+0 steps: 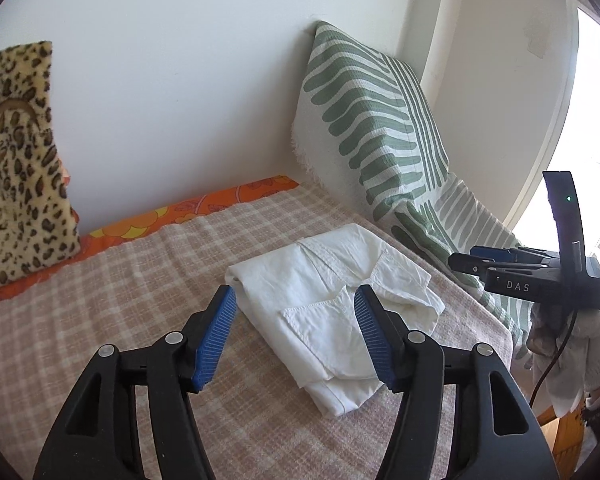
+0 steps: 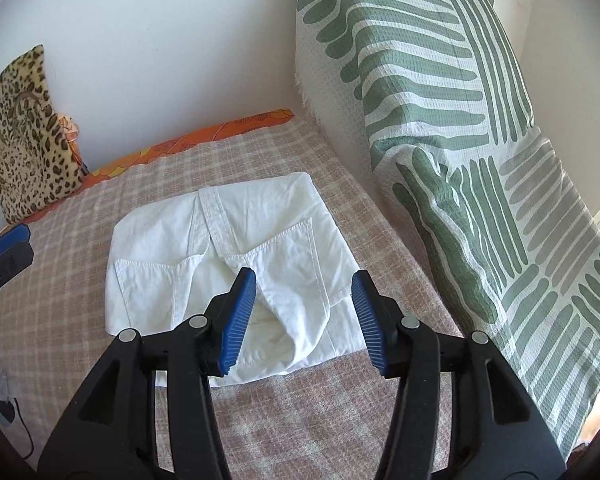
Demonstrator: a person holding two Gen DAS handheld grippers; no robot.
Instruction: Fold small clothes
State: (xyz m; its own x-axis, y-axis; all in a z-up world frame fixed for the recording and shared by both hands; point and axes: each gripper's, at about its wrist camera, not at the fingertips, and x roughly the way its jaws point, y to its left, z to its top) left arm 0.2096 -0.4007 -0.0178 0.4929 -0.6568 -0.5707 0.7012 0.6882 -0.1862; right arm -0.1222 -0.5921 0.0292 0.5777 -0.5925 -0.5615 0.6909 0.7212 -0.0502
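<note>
Already the white shorts (image 2: 236,272) lie folded compactly on the checked blanket (image 2: 340,420). Both the left gripper (image 1: 296,334) and right gripper (image 2: 304,320) stand open, holding nothing; at most a tidy-up seems left.

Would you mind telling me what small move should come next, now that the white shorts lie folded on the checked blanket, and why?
Probably draw both grippers back. The white shorts lie folded on the checked blanket, and the left gripper and right gripper stand open with nothing pressed between the pads, so the fold looks finished, apart from a loose lower edge.
</note>
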